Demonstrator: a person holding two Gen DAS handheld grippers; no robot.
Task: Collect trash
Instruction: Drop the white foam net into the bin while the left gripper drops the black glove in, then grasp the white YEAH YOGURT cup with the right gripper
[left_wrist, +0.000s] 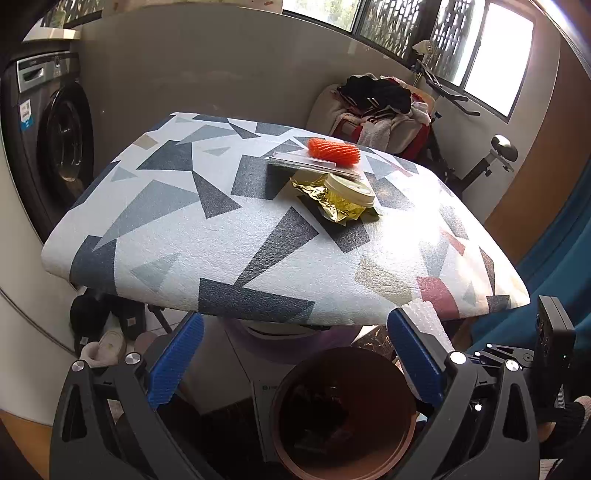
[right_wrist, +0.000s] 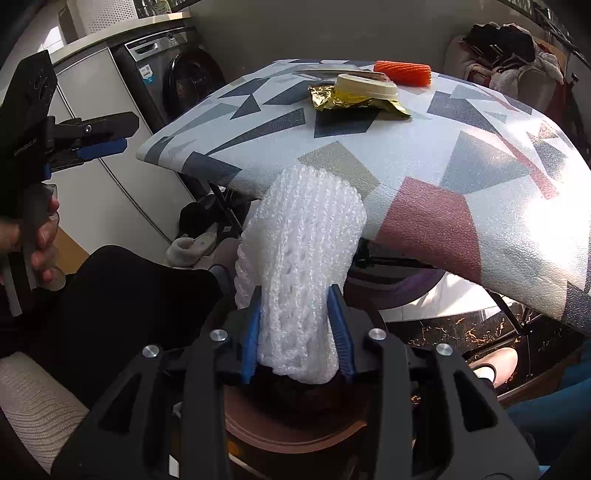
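My right gripper (right_wrist: 297, 328) is shut on a white foam net sleeve (right_wrist: 303, 251) and holds it over a brown round bin (right_wrist: 288, 435) below the table's near edge. The sleeve's tip also shows in the left wrist view (left_wrist: 430, 317). My left gripper (left_wrist: 295, 354) is open and empty above the same bin (left_wrist: 343, 413). On the patterned table (left_wrist: 207, 229) lie an orange foam net (left_wrist: 334, 149), a gold foil wrapper (left_wrist: 328, 203), a cream cup lid (left_wrist: 349, 188) and a clear plastic bag (left_wrist: 303, 160).
A washing machine (left_wrist: 55, 140) stands at the left. A chair piled with clothes (left_wrist: 384, 107) and an exercise bike (left_wrist: 480, 158) stand behind the table. Slippers (left_wrist: 103, 343) lie on the floor under it. A blue cloth (left_wrist: 561, 240) hangs at the right.
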